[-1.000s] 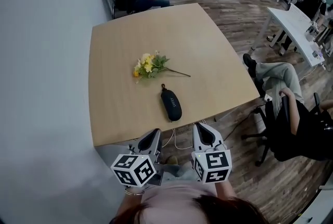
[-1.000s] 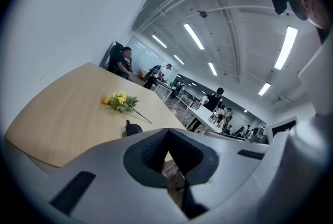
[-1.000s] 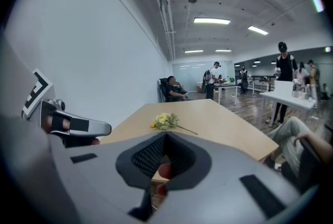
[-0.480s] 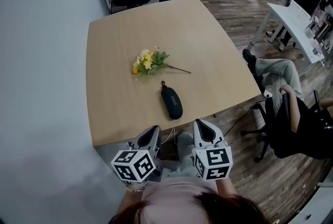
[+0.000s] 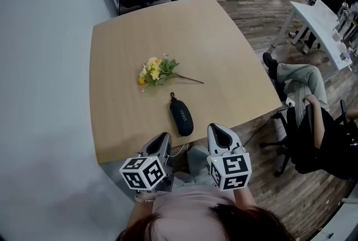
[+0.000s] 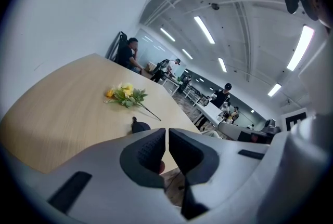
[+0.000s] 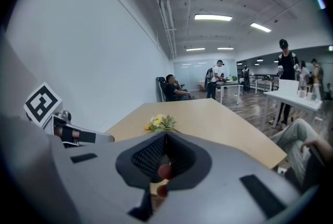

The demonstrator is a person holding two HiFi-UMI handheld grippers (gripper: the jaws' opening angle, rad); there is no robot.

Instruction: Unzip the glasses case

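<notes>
Head view, with both gripper views. The glasses case (image 5: pixel 181 114) lies on the light wooden desk (image 5: pixel 224 55), at lower centre of the frame, close to the desk's near edge. It is a black, oblong case with rounded ends, shut all round. Its long axis runs from upper left to lower right. A small dark tab (image 5: pixel 172 94) projects from its upper end. A faint pale mark on its top is too small to read. In the left gripper view only the case's far end (image 6: pixel 139 125) shows above the claw.

A spray of yellow and white flowers (image 5: pixel 155 71) with green leaves lies above the case and apart from it, its thin stem pointing right.

The left claw (image 5: pixel 161 142) and the right claw (image 5: pixel 218 136) hover at the near edge, to either side of the case's lower end, touching neither it nor the desk. Each claw has its two jaws pressed together with nothing between them. Marker cubes (image 5: pixel 143 173) sit behind the claws at the bottom of the frame.
</notes>
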